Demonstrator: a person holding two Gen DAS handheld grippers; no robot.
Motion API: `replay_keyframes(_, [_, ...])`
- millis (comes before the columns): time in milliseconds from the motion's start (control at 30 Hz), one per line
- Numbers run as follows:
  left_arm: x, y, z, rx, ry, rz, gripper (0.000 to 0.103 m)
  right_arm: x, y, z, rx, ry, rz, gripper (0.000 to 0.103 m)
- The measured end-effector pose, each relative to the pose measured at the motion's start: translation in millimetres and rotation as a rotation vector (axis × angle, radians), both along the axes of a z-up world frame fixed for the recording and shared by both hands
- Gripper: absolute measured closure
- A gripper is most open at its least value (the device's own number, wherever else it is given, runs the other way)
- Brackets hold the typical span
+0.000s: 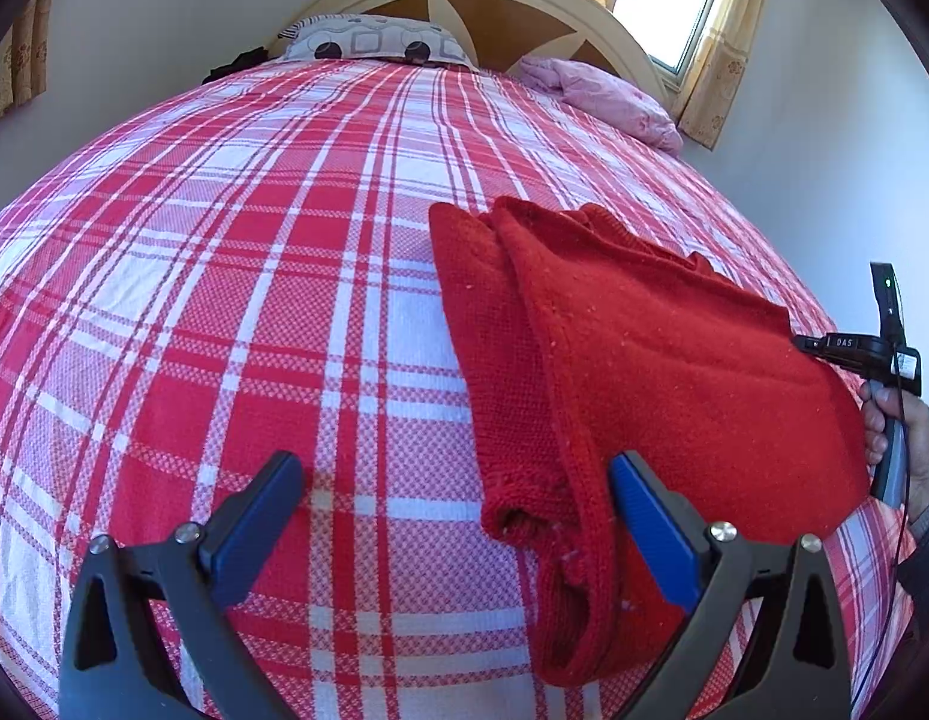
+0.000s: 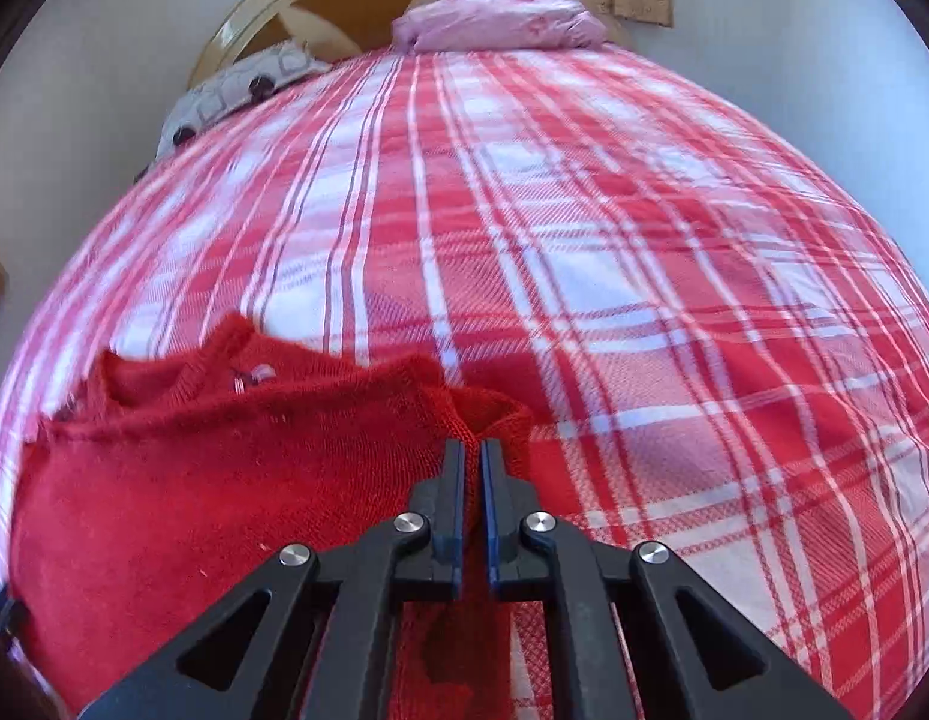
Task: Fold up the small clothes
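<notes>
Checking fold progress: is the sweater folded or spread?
Partly folded: the sweater has one side with its sleeve doubled over the body; the rest lies flat.

1. The sweater (image 1: 674, 360) was plain bright red knit;
2. the bedspread (image 1: 254, 276) was a red, white and pale pink plaid;
3. one pillow (image 1: 374, 42) was white with grey squares and dark circles;
4. the other pillow (image 2: 500, 21) was pale pink;
5. the headboard (image 1: 500, 6) was cream and brown;
6. the curtains (image 1: 728, 60) were yellow with a floral print;
7. the finger pads (image 1: 656, 522) were blue on black.
</notes>
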State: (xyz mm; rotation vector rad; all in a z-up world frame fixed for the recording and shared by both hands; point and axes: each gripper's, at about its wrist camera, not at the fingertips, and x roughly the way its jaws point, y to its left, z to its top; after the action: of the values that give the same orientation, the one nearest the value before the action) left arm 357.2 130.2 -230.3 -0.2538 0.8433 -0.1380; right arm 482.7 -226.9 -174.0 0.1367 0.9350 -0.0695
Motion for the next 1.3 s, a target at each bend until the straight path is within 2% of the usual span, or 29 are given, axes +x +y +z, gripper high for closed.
replay_keyframes(167, [-1, 0, 0, -0.008, -0.002, 0.003, 0.000, 6, 3, -11, -0.051, 0.039, 0.008, 0.099])
replay_keyframes(300, [-1, -1, 1, -0.005, -0.006, 0.007, 0.000, 4, 10, -3, -0.073, 0.043, 0.022, 0.095])
replay_keyframes(367, [-2, 3, 1, -0.027, -0.014, 0.013, 0.000, -5, 17, 8, -0.077, 0.024, 0.036, 0.076])
replay_keyframes(400, [-4, 7, 2, -0.044, -0.025, 0.030, 0.000, -11, 21, 13, -0.081, 0.010, 0.044, 0.057])
replay_keyframes(433, [-6, 12, 3, -0.064, -0.038, 0.049, 0.000, -20, 27, 22, -0.087, -0.018, 0.059, 0.049])
replay_keyframes(567, [-9, 29, 1, -0.140, -0.046, 0.120, 0.000, -57, 60, 50, -0.130, -0.090, 0.155, 0.049])
replay_keyframes(667, [-11, 35, 2, -0.166, -0.058, 0.148, 0.000, -95, 105, 60, -0.126, -0.126, 0.286, 0.049])
replay_keyframes(867, [-14, 46, 3, -0.184, -0.072, 0.203, 0.000, -183, 238, 34, -0.254, -0.195, 0.639, 0.049])
replay_keyframes(967, [-20, 55, 5, -0.194, -0.098, 0.250, 0.000, -216, 288, 16, -0.327, -0.230, 0.780, 0.049])
replay_keyframes(1067, [-28, 67, 6, -0.233, -0.124, 0.286, 0.000, -229, 318, 1, -0.384, -0.234, 0.836, 0.049])
replay_keyframes(1300, [-28, 84, -1, -0.329, -0.112, 0.313, 0.000, -229, 360, -25, -0.545, -0.294, 0.817, 0.049])
